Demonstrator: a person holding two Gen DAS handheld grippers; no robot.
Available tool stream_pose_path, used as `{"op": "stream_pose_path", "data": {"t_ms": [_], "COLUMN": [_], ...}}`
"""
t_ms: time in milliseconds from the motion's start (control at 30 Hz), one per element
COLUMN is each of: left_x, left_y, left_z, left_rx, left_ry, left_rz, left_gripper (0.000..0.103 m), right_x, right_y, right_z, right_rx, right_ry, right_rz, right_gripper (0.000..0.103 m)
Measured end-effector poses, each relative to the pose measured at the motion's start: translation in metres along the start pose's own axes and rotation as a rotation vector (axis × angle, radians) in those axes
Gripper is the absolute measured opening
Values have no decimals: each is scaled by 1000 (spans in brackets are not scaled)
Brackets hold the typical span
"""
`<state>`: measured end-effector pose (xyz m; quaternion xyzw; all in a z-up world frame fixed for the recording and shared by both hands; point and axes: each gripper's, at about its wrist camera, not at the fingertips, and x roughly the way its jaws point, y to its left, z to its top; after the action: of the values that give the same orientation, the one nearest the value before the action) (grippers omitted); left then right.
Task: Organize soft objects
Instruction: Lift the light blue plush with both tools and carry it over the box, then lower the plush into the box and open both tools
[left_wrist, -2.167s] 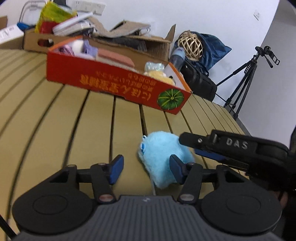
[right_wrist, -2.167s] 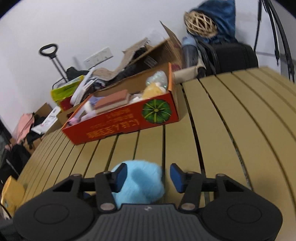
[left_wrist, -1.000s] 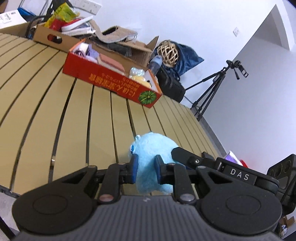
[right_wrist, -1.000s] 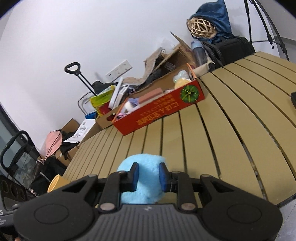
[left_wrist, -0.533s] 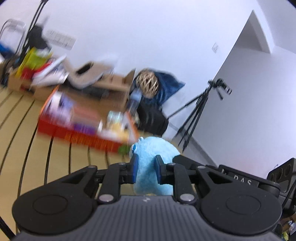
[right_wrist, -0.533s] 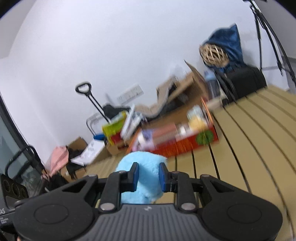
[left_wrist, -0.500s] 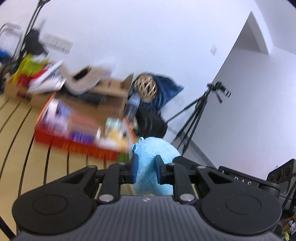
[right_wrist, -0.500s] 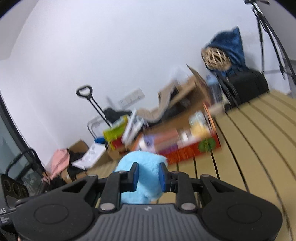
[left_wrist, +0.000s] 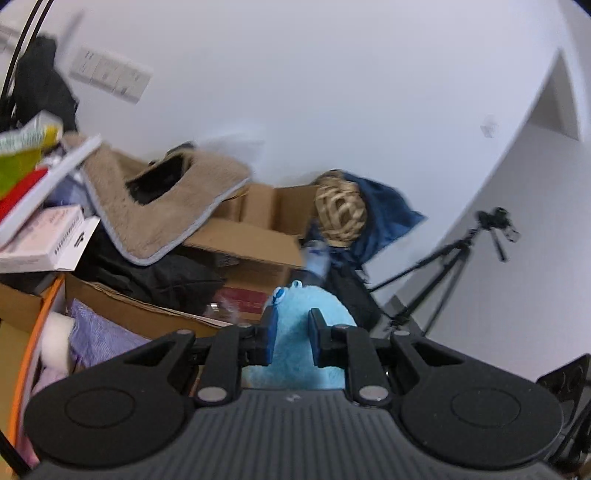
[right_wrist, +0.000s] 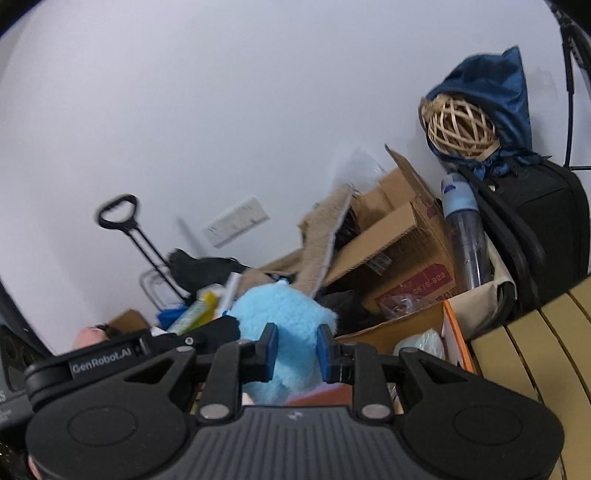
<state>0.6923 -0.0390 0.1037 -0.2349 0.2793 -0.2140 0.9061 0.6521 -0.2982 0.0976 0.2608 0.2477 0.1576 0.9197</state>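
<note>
The left gripper (left_wrist: 291, 339) and the right gripper (right_wrist: 293, 349) both pinch the blue plush (left_wrist: 301, 332), pads sunk into its fur from either side, so it hangs in the air between them. Below and ahead lies the orange-rimmed box (right_wrist: 456, 339), already holding a purple cloth (left_wrist: 99, 339) and other soft items. The step in hand looks like carrying the plush to the box. Next: lower it over a free spot and let both grips go together.

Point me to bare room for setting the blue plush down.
Bare slats of the table lie right of the orange-rimmed box. The box is crowded; cartons pile up behind it. Both grippers pinch the blue plush.
</note>
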Motion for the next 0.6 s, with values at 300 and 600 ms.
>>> {"op": "stream_pose_path", "data": {"t_ms": [300, 600], "left_x": [122, 158], "left_y": [57, 99], "left_z": [-16, -36], "left_rx": [67, -79], "left_ry": [182, 347], "left_rz": [125, 149], "left_gripper": [18, 17], "right_x": [135, 183], "right_y": [-46, -72], "right_z": [-19, -42], "right_rx": [-50, -8], "right_ry": [208, 384], "right_rz": [-182, -199], "right_gripper": [19, 19]}}
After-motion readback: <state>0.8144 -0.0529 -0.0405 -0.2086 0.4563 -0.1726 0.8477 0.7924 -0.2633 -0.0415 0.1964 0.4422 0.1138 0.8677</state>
